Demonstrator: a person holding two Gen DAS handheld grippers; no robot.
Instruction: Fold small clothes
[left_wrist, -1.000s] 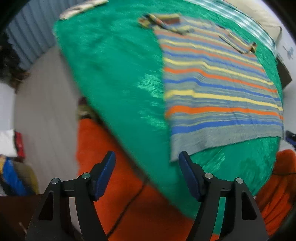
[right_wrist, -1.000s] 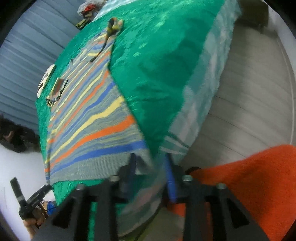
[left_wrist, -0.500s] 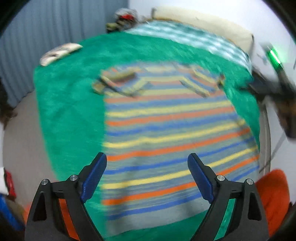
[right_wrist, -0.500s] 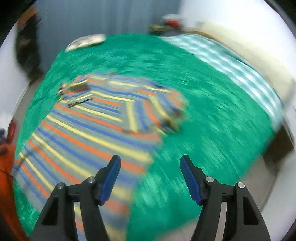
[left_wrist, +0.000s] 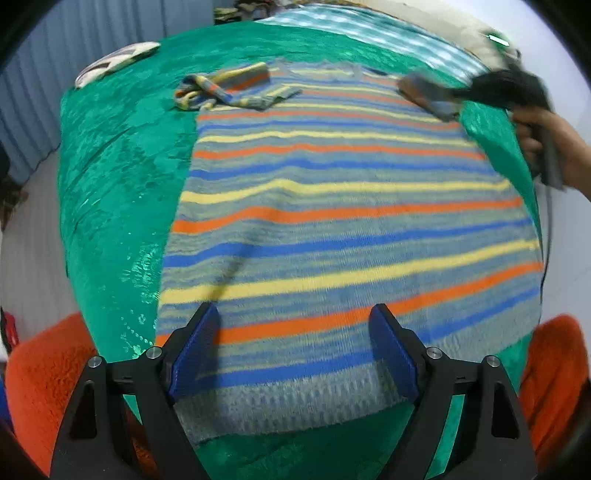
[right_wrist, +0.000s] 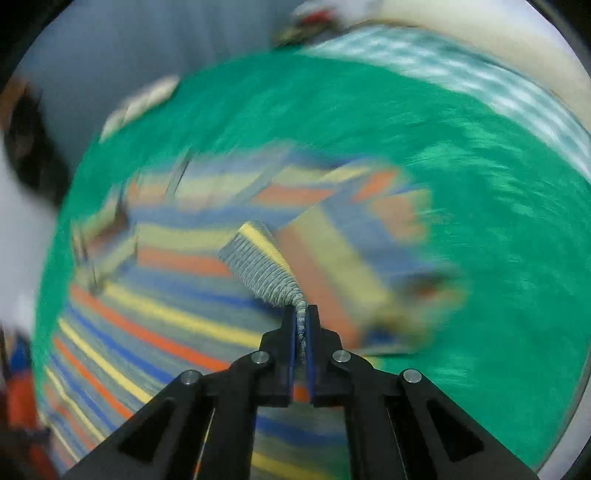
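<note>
A striped knit sweater (left_wrist: 332, 206) in grey, blue, yellow and orange lies flat on a green blanket (left_wrist: 118, 158). Its left sleeve (left_wrist: 229, 86) is bunched across the chest near the collar. My left gripper (left_wrist: 293, 350) is open and empty, hovering over the sweater's bottom hem. My right gripper (right_wrist: 302, 332) is shut on the grey ribbed cuff of the right sleeve (right_wrist: 266, 266) and holds it lifted above the sweater body. In the left wrist view the right gripper (left_wrist: 454, 96) shows at the sweater's far right shoulder, held by a hand.
The green blanket covers a bed with a teal checked sheet (left_wrist: 369, 29) at the far end. A white patterned cloth (left_wrist: 114, 62) lies at the far left corner. Orange fabric (left_wrist: 40, 384) sits below the bed's near edge on both sides.
My right gripper has closed on the right sleeve cuff and lifted it. My left gripper swung from the bed's left edge to above the sweater's hem, still open.
</note>
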